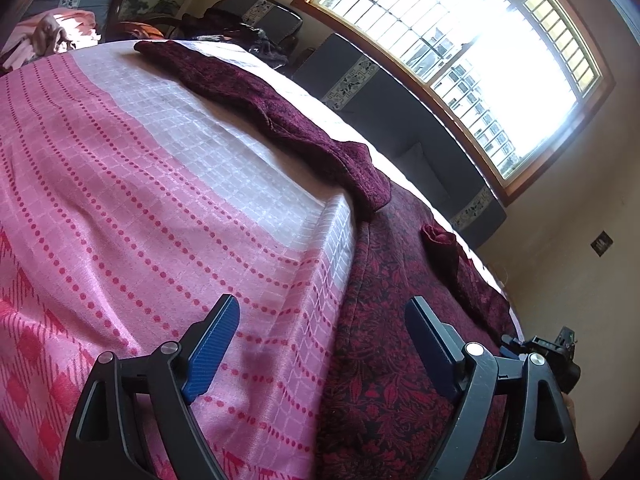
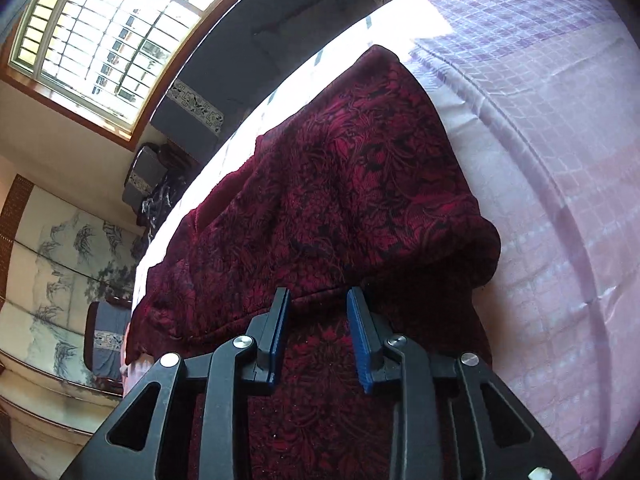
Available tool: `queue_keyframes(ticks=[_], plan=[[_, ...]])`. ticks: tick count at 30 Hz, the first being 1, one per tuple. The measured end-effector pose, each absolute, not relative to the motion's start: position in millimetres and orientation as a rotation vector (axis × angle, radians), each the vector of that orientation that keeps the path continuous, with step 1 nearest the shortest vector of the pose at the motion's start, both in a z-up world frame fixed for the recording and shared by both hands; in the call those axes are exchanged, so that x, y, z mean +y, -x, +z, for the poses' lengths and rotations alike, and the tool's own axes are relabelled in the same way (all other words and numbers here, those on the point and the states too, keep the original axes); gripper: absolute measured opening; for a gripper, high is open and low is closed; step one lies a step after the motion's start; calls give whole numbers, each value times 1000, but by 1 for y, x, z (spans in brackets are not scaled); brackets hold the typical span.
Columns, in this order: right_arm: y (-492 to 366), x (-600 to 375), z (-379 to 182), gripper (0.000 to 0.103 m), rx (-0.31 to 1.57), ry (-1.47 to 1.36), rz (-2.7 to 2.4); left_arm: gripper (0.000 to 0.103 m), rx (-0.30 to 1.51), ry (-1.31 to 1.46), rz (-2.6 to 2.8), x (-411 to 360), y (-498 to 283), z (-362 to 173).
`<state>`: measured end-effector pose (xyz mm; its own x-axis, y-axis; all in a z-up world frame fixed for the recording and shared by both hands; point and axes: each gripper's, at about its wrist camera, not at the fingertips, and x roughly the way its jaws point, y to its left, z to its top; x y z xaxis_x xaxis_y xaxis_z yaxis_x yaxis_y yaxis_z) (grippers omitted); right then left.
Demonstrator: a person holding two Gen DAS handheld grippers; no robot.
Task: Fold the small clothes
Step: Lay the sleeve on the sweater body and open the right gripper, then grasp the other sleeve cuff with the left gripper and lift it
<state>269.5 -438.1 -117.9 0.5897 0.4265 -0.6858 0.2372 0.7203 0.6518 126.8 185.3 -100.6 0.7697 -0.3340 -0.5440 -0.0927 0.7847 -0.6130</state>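
A dark red garment with a black floral pattern [image 1: 384, 360] lies on the pink and white checked bedcover [image 1: 160, 200], with one plush maroon sleeve [image 1: 248, 92] stretched out to the far end. My left gripper [image 1: 322, 302] hangs open just above the garment's side edge, with nothing between its blue pads. In the right wrist view the garment [image 2: 340, 184] is bunched into a raised fold. My right gripper [image 2: 318, 294] has its jaws narrow, and the folded hem runs between the fingertips and looks pinched.
A large barred window [image 1: 460, 60] with dark cushioned seating [image 1: 400, 120] below it runs beyond the bed's far edge. A pile of pink clothes [image 1: 52, 32] lies at the far left. A painted screen [image 2: 60, 248] stands past the bed.
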Motion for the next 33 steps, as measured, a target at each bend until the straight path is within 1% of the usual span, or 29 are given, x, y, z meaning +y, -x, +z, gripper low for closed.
queue_keyframes(ticks=[1,3,5,7,10,16,19,21,22,27,31,33], plan=[[-267,-439,-119,21,946,-790,126,85,693,666,-143,185,-127,-101],[-263,-444,-119,25,929,-826,137,87,695,663,-147,185,-127,-100],[-254,-447,-112,25,883,-825,148,87,705,671,-160,187,-127,-99],[-245,-445,-101,25,860,-734,133,87,712,713,-189,194,-129,-96],[-231,-435,-83,26,811,-555,82,87,658,809,-201,218,-132,-81],[-217,-419,-86,28,789,-418,60,87,645,923,-193,285,-184,-53],[-215,-409,-94,30,801,-382,40,85,663,920,-145,317,-218,-49],[-211,-402,-91,37,776,-330,45,75,698,938,-114,341,-243,-53],[-212,-397,-91,43,779,-304,44,74,707,968,-87,355,-255,-58],[-216,-390,-93,48,800,-262,53,73,733,1142,37,419,-295,-87],[-214,-394,-93,50,795,-284,67,73,797,1111,112,439,-322,-104],[-213,-394,-92,53,789,-288,67,73,764,1109,117,446,-331,-107]])
